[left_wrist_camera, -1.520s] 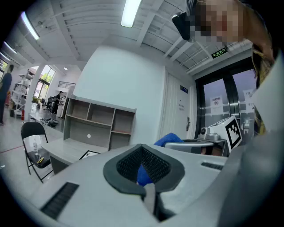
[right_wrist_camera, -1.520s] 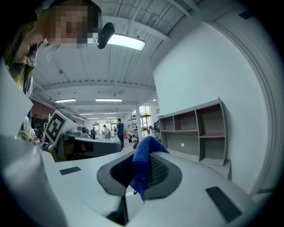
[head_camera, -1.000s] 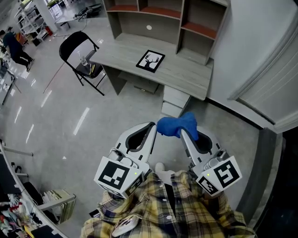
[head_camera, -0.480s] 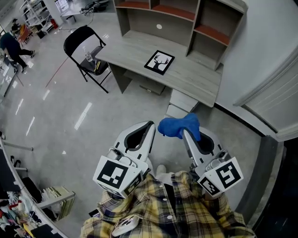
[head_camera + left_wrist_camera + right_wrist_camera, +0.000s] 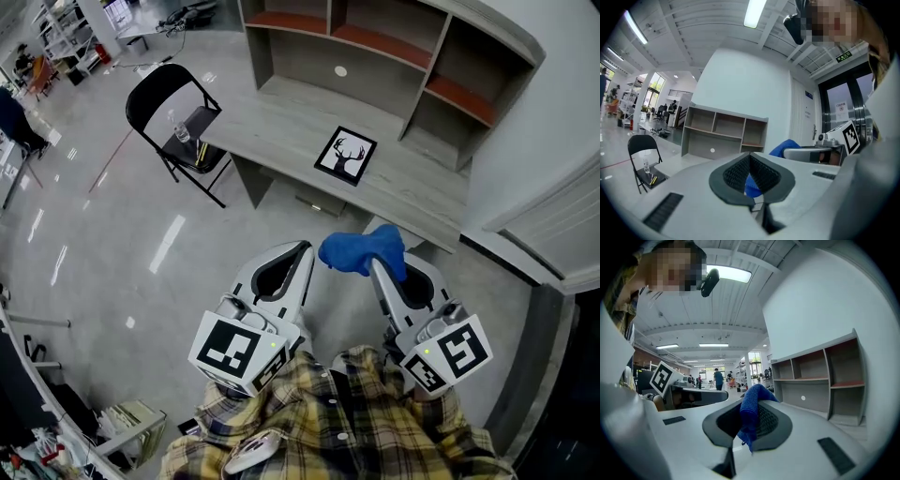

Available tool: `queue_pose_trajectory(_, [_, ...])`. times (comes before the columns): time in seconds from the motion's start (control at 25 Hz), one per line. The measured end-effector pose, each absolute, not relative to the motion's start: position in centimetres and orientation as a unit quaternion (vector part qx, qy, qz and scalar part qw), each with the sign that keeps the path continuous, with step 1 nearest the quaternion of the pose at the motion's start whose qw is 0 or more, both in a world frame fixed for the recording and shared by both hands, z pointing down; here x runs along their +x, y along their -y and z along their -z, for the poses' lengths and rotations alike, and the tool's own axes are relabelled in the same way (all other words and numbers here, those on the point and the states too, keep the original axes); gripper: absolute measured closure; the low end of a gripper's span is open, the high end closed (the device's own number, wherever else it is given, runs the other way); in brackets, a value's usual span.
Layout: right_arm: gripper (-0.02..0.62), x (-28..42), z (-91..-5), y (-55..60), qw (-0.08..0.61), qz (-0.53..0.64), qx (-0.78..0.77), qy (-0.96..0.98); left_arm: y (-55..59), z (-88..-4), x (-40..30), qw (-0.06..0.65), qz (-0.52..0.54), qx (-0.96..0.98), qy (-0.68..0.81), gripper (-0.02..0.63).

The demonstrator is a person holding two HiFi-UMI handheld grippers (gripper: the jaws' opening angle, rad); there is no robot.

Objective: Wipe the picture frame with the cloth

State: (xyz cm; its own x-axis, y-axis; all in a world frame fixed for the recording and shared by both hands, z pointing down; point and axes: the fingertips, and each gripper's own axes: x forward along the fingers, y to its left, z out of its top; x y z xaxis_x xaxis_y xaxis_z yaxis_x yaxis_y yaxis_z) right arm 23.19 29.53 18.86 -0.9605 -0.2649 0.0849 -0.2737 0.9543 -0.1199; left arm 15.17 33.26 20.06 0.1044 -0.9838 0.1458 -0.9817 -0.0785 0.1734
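Cloth [image 5: 356, 251] pinched in right gripper [image 5: 374, 263], left gripper [image 5: 304, 249] closed on nothing — picture frame [image 5: 345, 155] lies far off, near desk's [image 5: 281, 108] front edge.

Blue cloth [image 5: 359, 251] in right tongs [image 5: 377, 265]

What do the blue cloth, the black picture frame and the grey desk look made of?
Blue cloth: soft knitted fabric, matte; looped weave shows. Black picture frame: plastic or painted wood, can't tell; flat rim. Grey desk: likely laminate board, matte; faint wood grain.
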Motion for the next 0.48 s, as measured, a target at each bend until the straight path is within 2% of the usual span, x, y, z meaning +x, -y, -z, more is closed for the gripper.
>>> queue_pose_trajectory(0.24, [0.554,18.3,-19.5,-27.7,0.035,-0.071,0.166,0.983,-32.2,-21.0,9.1,0.123,0.000,0.739,0.662,0.601])
queue_pose_trajectory(0.48, [0.554,15.8,-20.5,-25.8,0.049,-0.082,0.189,0.977,-30.9,-22.4,5.9,0.144,-0.002,0.743,0.653,0.602])
